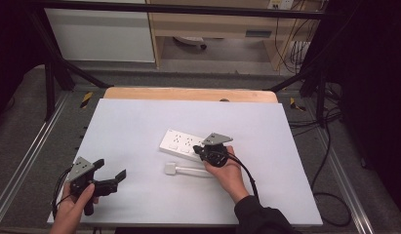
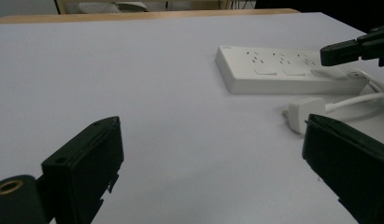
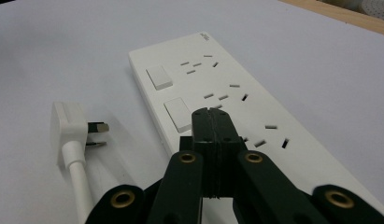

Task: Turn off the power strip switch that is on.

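A white power strip (image 1: 180,142) (image 2: 283,70) (image 3: 227,88) lies flat near the middle of the white table top (image 1: 139,122). Just in front of it lies a white plug (image 1: 170,168) (image 2: 305,113) (image 3: 68,123) on its side, with its cable trailing right. My right gripper (image 1: 198,148) (image 3: 210,114) is shut with nothing between its jaws, and its tips are over the strip next to a rocker switch (image 3: 178,114). My left gripper (image 1: 110,169) (image 2: 213,158) stands open and empty at the front left, well away from the strip.
The white sheet covers a wooden table whose far edge (image 1: 188,93) shows. Black frame bars (image 1: 51,53) stand at the back corners. Cables (image 1: 330,146) lie on the floor to the right. The right gripper's own cable (image 1: 249,175) runs back along the forearm.
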Demonstrator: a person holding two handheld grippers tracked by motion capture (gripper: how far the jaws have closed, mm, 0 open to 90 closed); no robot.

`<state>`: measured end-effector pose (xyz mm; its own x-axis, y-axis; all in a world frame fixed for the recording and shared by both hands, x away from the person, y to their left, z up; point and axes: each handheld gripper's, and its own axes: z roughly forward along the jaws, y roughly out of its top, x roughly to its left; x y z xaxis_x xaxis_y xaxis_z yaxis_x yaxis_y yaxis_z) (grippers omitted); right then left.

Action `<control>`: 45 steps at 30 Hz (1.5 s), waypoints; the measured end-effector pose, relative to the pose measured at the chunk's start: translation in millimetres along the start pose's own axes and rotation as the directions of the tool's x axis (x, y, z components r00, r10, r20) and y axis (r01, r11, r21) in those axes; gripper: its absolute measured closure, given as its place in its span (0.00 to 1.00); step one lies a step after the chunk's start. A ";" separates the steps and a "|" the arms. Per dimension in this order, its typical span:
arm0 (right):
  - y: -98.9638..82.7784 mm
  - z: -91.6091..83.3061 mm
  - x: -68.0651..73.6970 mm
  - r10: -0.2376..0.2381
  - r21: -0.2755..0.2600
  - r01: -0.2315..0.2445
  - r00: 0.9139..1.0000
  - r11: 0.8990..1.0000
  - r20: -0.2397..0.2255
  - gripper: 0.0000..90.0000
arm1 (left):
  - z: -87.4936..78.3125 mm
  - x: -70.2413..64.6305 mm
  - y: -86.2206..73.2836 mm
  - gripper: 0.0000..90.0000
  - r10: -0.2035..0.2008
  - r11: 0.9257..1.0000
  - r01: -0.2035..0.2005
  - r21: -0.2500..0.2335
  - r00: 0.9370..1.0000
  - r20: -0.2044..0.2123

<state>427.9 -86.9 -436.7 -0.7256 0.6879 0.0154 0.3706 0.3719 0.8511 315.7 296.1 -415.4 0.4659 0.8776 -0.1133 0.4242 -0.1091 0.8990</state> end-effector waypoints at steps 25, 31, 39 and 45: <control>-4.5 7.8 6.5 -0.015 0.017 0.015 1.000 1.000 -0.005 1.00 | -0.4 -0.2 0.1 0.06 0.004 1.000 -0.004 0.003 1.000 0.002; -5.1 8.0 6.3 -0.003 0.013 0.004 1.000 1.000 -0.008 1.00 | -0.4 -0.4 0.0 0.06 0.003 1.000 -0.003 0.003 1.000 0.002; -5.5 9.2 6.6 -0.007 0.017 0.007 1.000 1.000 -0.006 1.00 | -0.2 -0.5 -0.1 0.06 0.004 1.000 -0.004 0.004 1.000 0.002; -5.9 10.1 7.5 -0.010 0.022 0.010 1.000 1.000 -0.006 1.00 | -0.5 -0.3 -0.1 0.06 0.004 1.000 -0.004 0.003 1.000 0.002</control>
<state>426.1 -77.7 -446.9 -0.7328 0.6803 0.0104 0.3760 0.3921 0.8396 315.2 296.0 -415.2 0.4691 0.8762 -0.1108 0.4250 -0.1140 0.8980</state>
